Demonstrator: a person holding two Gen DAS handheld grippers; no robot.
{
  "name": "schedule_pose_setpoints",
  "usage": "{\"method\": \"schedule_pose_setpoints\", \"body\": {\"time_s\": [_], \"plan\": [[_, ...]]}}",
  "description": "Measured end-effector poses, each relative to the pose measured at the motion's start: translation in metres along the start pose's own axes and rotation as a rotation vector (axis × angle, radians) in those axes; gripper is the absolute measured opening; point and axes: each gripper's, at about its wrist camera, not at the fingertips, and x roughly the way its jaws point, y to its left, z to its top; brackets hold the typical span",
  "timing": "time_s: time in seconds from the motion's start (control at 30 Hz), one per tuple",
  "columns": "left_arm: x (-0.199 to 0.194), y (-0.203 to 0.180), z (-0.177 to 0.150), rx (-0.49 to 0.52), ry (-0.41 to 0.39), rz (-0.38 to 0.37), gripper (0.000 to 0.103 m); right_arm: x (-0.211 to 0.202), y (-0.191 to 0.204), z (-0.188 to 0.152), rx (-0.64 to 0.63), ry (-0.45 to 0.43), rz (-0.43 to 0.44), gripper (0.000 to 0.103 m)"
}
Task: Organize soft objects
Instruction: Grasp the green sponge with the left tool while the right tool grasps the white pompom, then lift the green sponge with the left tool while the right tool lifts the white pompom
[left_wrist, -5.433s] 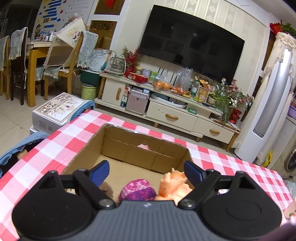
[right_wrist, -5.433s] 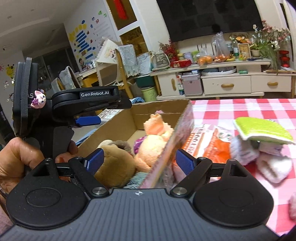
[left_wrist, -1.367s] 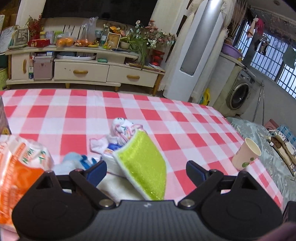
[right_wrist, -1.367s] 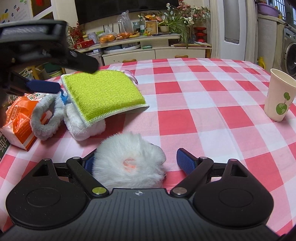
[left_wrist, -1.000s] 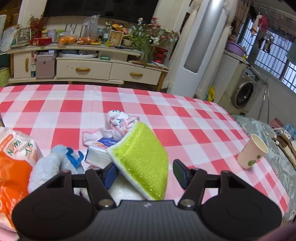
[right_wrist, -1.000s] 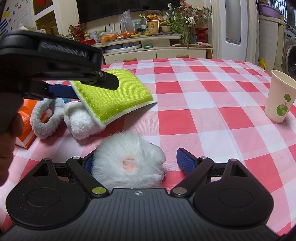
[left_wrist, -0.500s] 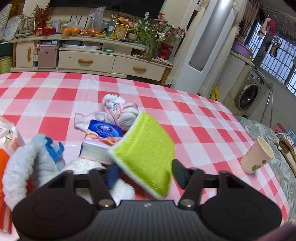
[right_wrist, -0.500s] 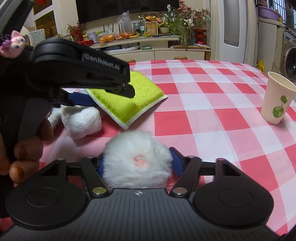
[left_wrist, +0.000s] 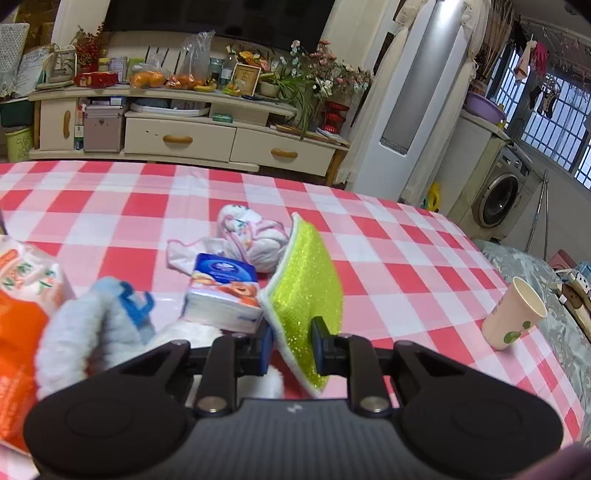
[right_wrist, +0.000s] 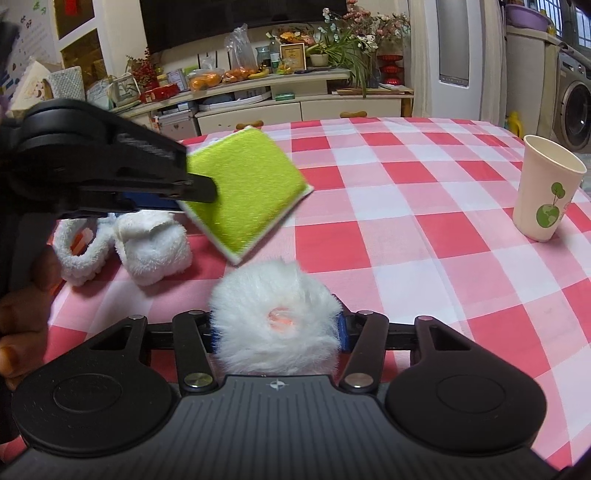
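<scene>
My left gripper is shut on the near corner of a lime-green scrub pad and holds it tilted above the checked tablecloth. The right wrist view shows the same green pad raised off the table, with the left gripper coming in from the left. A round white fluffy pompom with a pink centre sits between the fingers of my right gripper. Those jaws are closing, and their blue pads press into the fur on both sides.
A tissue pack, a white-pink cloth bundle, a pale blue fluffy item and an orange packet lie at left. White fluffy rolls lie beside a hand. A paper cup stands at right.
Both grippers' jaws came together, the left on the green pad and the right on the white pompom. The green pad has been lifted and tipped up, uncovering the tissue pack.
</scene>
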Motion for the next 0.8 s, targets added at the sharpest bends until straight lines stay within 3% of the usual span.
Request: {"method": "schedule_pose_setpoints", "body": {"time_s": [0.4, 0.8], "plan": [[-0.049, 0.020, 0.001, 0.007, -0.057, -0.007, 0.017, -0.004, 0.000, 0.006, 0.001, -0.043, -0.011, 0.059], [-0.092, 0.050, 0.011, -0.040, -0.123, -0.042, 0.016, -0.014, 0.001, 0.012, 0.087, -0.064, 0.046, 0.059]]}}
